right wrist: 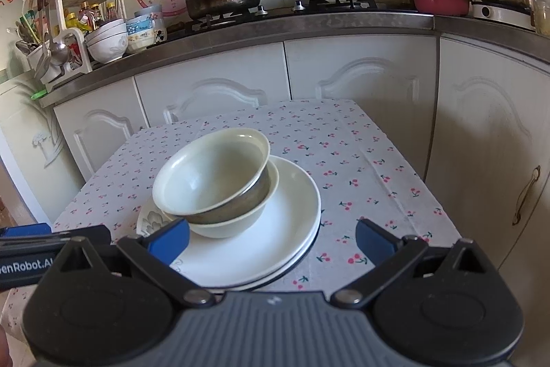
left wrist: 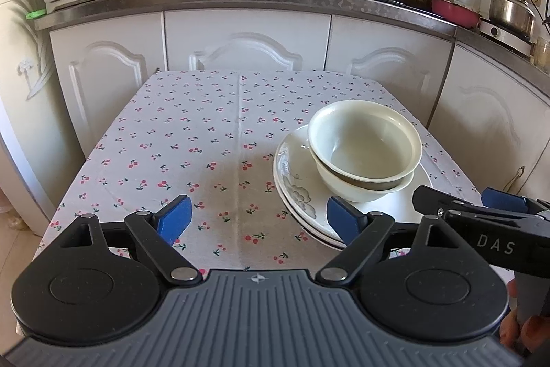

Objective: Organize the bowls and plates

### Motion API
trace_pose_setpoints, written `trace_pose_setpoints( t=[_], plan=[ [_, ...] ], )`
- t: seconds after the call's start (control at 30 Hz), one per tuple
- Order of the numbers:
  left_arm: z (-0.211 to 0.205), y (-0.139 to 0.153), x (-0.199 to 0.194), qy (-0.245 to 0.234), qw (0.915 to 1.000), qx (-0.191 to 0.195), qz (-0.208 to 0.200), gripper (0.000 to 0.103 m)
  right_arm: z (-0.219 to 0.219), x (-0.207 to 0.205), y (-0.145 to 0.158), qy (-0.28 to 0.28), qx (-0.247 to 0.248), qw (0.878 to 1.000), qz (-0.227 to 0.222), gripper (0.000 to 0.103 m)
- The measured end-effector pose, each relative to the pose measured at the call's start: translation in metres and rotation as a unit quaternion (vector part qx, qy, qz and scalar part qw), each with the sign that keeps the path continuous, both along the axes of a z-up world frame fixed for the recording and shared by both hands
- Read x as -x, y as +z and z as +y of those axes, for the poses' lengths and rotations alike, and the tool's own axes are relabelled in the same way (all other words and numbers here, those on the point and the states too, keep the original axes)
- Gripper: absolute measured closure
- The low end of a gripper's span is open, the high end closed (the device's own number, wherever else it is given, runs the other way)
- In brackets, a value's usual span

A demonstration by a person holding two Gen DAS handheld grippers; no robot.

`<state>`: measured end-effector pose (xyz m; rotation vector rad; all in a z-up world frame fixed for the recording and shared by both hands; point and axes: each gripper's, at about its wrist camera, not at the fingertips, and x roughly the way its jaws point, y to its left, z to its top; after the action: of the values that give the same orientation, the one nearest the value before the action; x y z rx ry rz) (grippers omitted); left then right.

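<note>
Near table's (left wrist: 192, 140) right edge, stacked bowls (right wrist: 213, 181) on plates (right wrist: 275, 229) (left side bare)

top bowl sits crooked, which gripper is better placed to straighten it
Right, likely. The right gripper is open with the top bowl straight ahead between its fingers; from the left gripper the bowl lies off to the right.

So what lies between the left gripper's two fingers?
Only bare cherry-print tablecloth, seen in the left wrist view; the left gripper is open, and the stacked plates sit beside its right finger.

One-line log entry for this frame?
left gripper: open, empty | right gripper: open, empty | bowls: two nested, top tilted, on plates | table: stack only
</note>
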<state>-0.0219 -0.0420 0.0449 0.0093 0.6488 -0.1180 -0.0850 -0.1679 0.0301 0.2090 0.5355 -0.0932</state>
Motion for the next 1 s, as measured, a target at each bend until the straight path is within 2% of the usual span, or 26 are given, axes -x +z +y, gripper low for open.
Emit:
trace_pose_setpoints(
  t=[1.0],
  plan=[
    [-0.0015, -0.0071, -0.0054, -0.017, 0.9998, -0.003, 0.009, 0.0, -0.0055, 0.0032, -0.0026, -0.003, -0.004, 1.0, -0.007, 0.001]
  ],
)
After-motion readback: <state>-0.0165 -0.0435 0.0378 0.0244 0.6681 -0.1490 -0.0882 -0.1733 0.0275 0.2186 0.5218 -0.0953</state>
